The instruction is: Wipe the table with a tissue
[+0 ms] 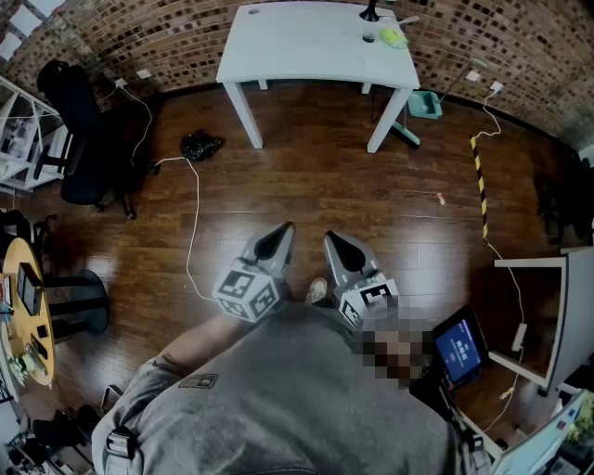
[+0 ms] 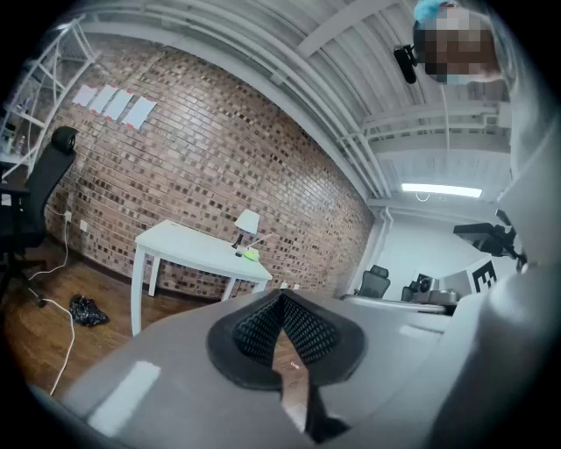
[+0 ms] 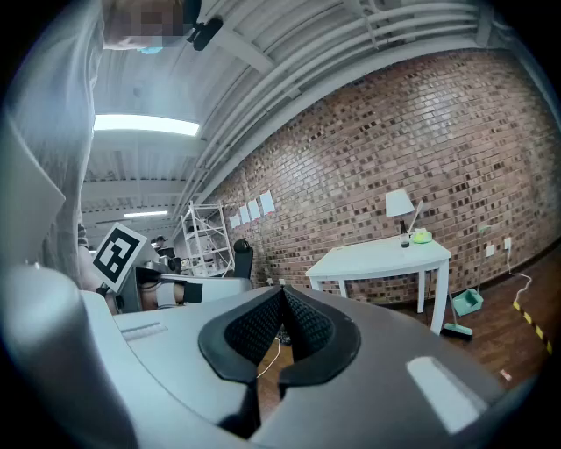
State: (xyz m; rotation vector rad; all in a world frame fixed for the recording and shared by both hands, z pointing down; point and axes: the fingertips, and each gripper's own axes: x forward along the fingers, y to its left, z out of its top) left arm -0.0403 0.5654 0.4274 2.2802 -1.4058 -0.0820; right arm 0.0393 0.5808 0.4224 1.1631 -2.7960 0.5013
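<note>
Dark wooden floor [image 1: 371, 195] takes up most of the head view, and the widest open stretch runs from the person at 6 o'clock up to the white tabletop [image 1: 306, 42] at 12 o'clock. Nothing stands in that lane. A brick wall [image 1: 139, 37] closes the room just behind the tabletop.

The lane's left edge is a black office chair [image 1: 79, 139] at 10 o'clock and a round yellow table [image 1: 23, 315] at 8 o'clock. A white desk [image 1: 557, 306] bounds it at 4 o'clock. A white cable [image 1: 193, 232] trails across the floor from 10 o'clock towards the middle. A yellow-and-black striped strip [image 1: 480, 181] lies at 2 o'clock. A black bag [image 1: 200, 146] sits near the tabletop's left front leg, and a teal dustpan [image 1: 425, 104] near its right side.

At the tabletop's far right corner a small yellow-green thing [image 1: 393, 38] lies just beside a lamp [image 1: 370, 13]. I cannot tell whether it is the tissue.

The left tongs [image 1: 286, 230] and right tongs [image 1: 330, 239] are held side by side in front of the person's chest, well apart from the tabletop. On each, the ribbed pads meet at the tips, closed on nothing.
</note>
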